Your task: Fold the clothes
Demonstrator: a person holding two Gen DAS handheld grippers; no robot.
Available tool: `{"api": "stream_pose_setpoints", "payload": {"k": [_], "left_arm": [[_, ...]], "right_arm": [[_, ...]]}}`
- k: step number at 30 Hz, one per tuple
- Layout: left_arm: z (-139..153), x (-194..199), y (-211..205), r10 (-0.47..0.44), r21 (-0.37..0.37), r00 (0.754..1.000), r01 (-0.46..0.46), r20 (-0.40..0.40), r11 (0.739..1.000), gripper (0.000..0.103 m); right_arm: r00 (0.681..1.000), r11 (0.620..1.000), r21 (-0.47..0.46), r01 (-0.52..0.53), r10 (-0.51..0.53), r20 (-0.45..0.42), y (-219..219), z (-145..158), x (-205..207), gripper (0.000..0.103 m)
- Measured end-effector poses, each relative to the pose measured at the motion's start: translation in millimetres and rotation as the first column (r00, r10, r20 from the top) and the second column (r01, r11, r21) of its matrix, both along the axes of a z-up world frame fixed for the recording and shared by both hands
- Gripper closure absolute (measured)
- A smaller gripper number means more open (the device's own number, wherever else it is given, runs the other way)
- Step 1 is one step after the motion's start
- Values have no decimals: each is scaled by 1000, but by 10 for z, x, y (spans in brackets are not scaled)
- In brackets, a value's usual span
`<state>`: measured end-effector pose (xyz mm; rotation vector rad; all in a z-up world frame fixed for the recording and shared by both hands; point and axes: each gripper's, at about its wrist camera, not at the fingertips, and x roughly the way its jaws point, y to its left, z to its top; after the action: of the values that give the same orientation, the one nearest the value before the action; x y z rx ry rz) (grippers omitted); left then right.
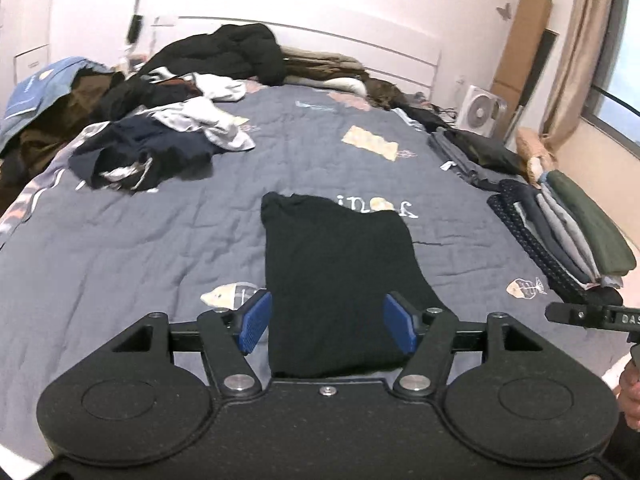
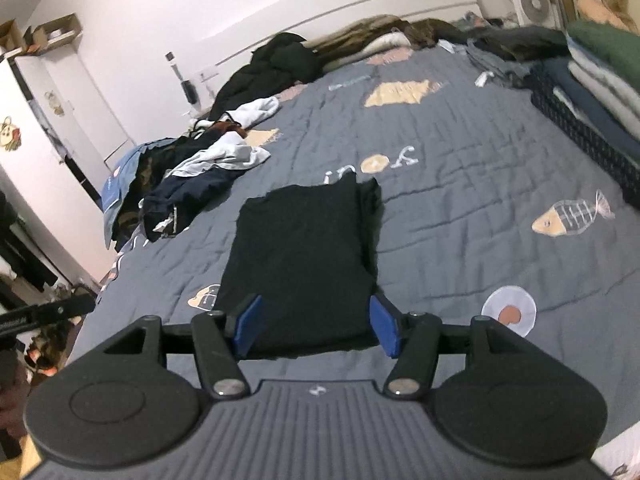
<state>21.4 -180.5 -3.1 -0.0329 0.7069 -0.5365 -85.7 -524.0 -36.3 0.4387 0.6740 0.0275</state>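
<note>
Left wrist view shows a black shirt [image 1: 336, 280] lying folded flat on the near bed [image 1: 140, 248], both the left gripper [image 1: 326, 322] and right gripper [image 2: 316, 326] wide apart and empty above it, so maybe another fold, or the right-hand stack [image 1: 576, 220], comes next.

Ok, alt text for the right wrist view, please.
A folded black garment lies flat on a grey-blue quilted bedspread, framed by the open right gripper with blue-padded jaws. Unfolded clothes are heaped to the left; a folded stack sits at the right edge.
</note>
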Motion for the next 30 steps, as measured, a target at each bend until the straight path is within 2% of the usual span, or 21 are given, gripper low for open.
{"api": "stream_pose_setpoints", "payload": {"k": [3, 9, 10, 11, 13, 18, 20, 24, 30], "left_arm": [[-17, 246, -49, -16, 34, 1000, 16, 8, 999, 41], [-163, 1001, -188, -30, 71, 999, 32, -25, 997, 48], [-192, 1145, -228, -30, 78, 999, 33, -31, 996, 50], [-225, 1286, -273, -37, 82, 999, 40, -35, 996, 59], [-309, 1592, -365, -39, 85, 998, 44, -57, 995, 65], [-610, 2274, -617, -35, 96, 994, 46, -106, 994, 60], [-729, 2512, -711, -29, 109, 993, 42, -114, 993, 49], [-928, 2873, -832, -34, 99, 990, 48, -134, 994, 49], [-1141, 3162, -918, -34, 114, 986, 53, -163, 992, 49]], "right_arm": [[1000, 1000, 14, -8, 8, 0, 31, 7, 23, 43], [999, 999, 48, -20, 22, -35, 93, -226, 301, 42], [999, 998, 49, -25, 26, -34, 93, -267, 380, 42], [999, 998, 51, -29, 31, -34, 92, -307, 461, 41], [998, 998, 50, -47, 49, -29, 65, -369, 675, 41], [996, 995, 49, -92, 93, -17, -4, -523, 1212, 41], [994, 993, 48, -110, 111, -12, -31, -584, 1427, 41], [991, 990, 57, -130, 130, 12, -49, -602, 1626, 41], [989, 987, 78, -143, 139, 56, -115, -588, 1786, 41]]}}
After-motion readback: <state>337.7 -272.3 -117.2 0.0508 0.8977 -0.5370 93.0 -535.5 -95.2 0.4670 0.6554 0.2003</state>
